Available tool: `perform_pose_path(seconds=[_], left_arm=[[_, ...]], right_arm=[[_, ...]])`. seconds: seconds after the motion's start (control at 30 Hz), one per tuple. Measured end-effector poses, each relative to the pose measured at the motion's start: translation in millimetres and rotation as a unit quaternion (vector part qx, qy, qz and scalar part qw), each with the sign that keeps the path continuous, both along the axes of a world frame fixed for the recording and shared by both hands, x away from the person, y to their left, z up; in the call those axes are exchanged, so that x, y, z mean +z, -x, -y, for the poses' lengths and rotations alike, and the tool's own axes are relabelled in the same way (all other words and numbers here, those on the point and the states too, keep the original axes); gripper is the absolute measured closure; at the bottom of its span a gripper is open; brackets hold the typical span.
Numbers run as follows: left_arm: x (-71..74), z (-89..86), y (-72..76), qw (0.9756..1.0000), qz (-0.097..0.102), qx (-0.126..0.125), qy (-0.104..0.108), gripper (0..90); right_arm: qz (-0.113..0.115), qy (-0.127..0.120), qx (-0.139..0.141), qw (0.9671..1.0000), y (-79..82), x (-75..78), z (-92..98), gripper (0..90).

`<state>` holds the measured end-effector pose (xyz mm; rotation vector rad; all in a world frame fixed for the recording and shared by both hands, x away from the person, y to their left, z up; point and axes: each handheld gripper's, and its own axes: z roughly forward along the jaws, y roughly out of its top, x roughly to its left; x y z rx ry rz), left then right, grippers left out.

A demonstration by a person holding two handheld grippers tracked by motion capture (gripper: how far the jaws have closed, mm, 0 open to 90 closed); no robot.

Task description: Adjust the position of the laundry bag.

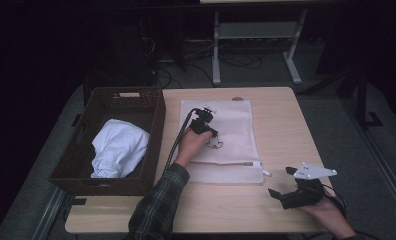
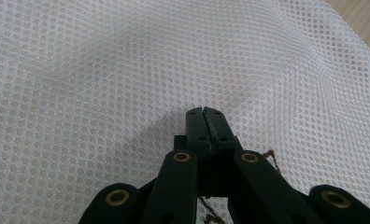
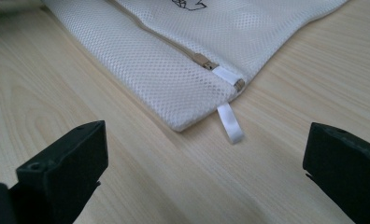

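Left tongs [image 2: 205, 112] press closed on the mesh bag [image 1: 226, 125], which lies flat mid-table beside the basket [image 1: 153, 107]. Nothing seems pinched between them. Right tongs [image 3: 206, 154] wait wide open near the zipper [image 3: 205, 60]. I judge the bag is being held down; next, the right must grasp the zipper pull.

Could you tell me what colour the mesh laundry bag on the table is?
White; the mesh laundry bag shows it best in the right gripper view.
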<state>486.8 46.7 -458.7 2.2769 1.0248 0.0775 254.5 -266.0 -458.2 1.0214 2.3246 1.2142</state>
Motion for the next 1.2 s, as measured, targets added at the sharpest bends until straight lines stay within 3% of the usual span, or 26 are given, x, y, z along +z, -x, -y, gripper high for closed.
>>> perform_pose_path(seconds=[0.63,1.2], left_arm=[[-0.2,35.9,9.0,0.9991,-0.003,-0.042,0.003,90.0],[-0.7,87.9,14.4,0.9958,-0.005,-0.091,0.006,90.0]], right_arm=[[0.003,-0.003,0.002,1.0,1.0,1.1,0.3,0.0],[0.005,-0.006,0.004,1.0,2.1,2.1,0.4,0.0]])
